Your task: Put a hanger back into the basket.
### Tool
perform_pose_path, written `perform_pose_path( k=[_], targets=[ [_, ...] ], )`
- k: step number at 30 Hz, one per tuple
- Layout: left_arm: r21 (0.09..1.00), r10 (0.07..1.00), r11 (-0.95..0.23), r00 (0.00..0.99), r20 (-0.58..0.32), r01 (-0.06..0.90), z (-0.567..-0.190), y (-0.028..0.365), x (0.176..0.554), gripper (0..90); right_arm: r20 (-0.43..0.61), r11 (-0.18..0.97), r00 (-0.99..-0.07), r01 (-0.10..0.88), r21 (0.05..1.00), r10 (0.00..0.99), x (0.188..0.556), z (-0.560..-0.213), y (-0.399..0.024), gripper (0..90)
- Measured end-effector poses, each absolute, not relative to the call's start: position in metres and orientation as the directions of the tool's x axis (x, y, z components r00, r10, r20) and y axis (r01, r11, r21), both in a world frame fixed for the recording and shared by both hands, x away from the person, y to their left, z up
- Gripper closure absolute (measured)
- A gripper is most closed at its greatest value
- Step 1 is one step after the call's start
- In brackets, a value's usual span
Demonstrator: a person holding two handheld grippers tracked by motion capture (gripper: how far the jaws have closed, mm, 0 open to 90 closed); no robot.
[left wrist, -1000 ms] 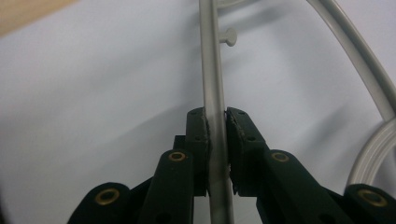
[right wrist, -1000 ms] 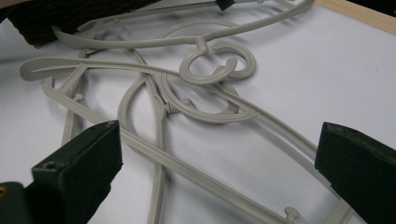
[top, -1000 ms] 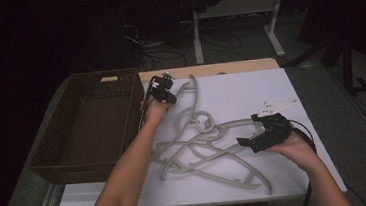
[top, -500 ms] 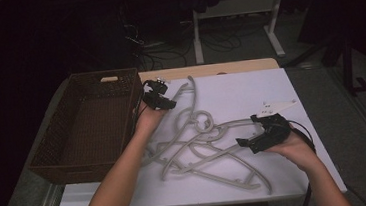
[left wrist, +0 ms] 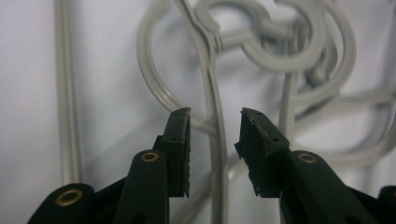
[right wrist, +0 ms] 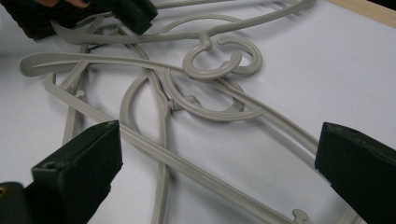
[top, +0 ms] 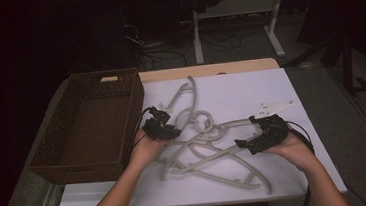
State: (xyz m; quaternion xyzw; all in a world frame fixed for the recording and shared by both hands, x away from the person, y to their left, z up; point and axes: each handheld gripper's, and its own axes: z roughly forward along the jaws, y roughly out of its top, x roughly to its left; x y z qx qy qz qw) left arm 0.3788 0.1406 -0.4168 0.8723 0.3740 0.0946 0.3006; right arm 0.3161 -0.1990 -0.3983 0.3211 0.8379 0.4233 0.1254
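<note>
A tangle of several grey plastic hangers (top: 209, 141) lies on the white tabletop (top: 250, 87). My left gripper (top: 169, 131) is at the pile's left edge, next to the basket. Its jaws have just been opening. In the left gripper view one thin hanger bar (left wrist: 212, 88) runs between the pads of the left gripper (left wrist: 215, 123), with a gap on each side. My right gripper (top: 244, 133) rests at the pile's right side. Its jaws stand wide open in the right gripper view (right wrist: 224, 140), low over crossing hanger arms and hooks (right wrist: 205, 60).
A dark woven basket (top: 132, 102) stands on the table's left side, with nothing visible inside it. A wooden strip (top: 208, 69) edges the back of the table. The left gripper (right wrist: 130, 11) appears at the top of the right gripper view.
My left hand has moved from the far end of the hanger pile toward the near side, to the pile's left edge. The right hand has stayed put.
</note>
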Motion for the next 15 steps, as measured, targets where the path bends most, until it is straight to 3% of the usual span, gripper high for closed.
perform_pose_path(
  k=[4,12,15],
  targets=[
    [0.577,0.702,-0.563,0.711,-0.043,0.592,-0.422,0.143,0.372,70.9,0.061,0.437,-0.762,0.433,0.788,0.644,0.316,-0.399,-0.199,0.4],
    [0.555,0.696,-0.577,0.716,-0.051,0.6,-0.435,0.143,0.372,73.5,0.059,0.441,-0.764,0.433,0.786,0.643,0.316,-0.399,-0.198,0.4],
    [0.567,0.699,-0.566,0.713,-0.054,0.598,-0.433,0.144,0.372,79.0,0.059,0.44,-0.764,0.431,0.787,0.642,0.316,-0.399,-0.198,0.4]
  ],
)
